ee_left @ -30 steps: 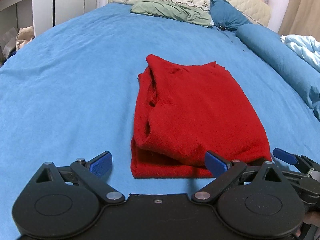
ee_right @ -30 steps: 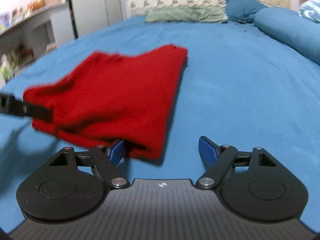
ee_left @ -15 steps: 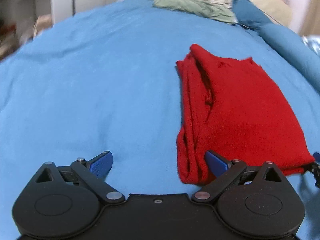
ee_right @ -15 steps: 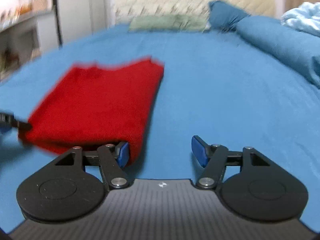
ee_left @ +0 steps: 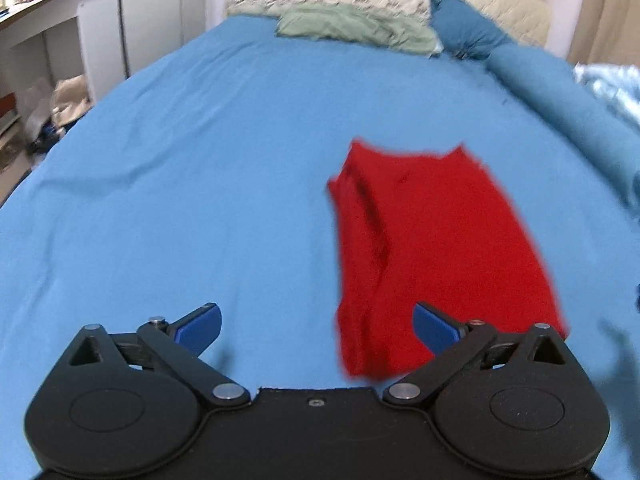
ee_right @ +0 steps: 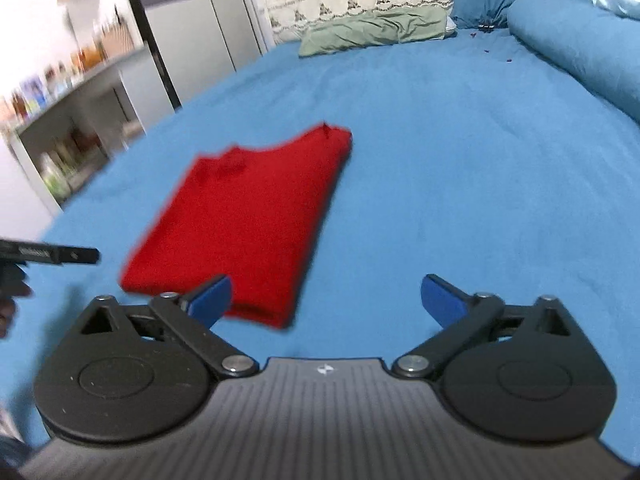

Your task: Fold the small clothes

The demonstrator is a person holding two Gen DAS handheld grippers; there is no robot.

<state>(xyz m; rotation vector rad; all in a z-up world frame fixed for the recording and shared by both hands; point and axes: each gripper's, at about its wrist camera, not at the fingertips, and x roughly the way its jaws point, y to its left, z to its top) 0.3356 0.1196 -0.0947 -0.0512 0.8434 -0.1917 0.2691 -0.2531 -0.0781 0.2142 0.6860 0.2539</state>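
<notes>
The folded red garment [ee_left: 436,252] lies flat on the blue bed sheet [ee_left: 200,184], toward the bed's near edge. The left gripper [ee_left: 316,326] and right gripper [ee_right: 326,298] hover nearby, each spread wide and holding nothing. A green pillow [ee_right: 376,30] rests at the headboard end.

One red knit garment [ee_left: 436,248] lies on the blue bed sheet [ee_left: 200,184], folded into a compact, roughly rectangular stack of several layers. Stacked fold edges show along its left side in the left wrist view and at its near end in the right wrist view [ee_right: 244,224]. The top layer is flat and fairly smooth, with a shallow notch along the far edge between two small raised corners. The near end appears thicker than the far end. Outlines are blurred in both views, so the knit texture and finer detail cannot be confirmed.
</notes>
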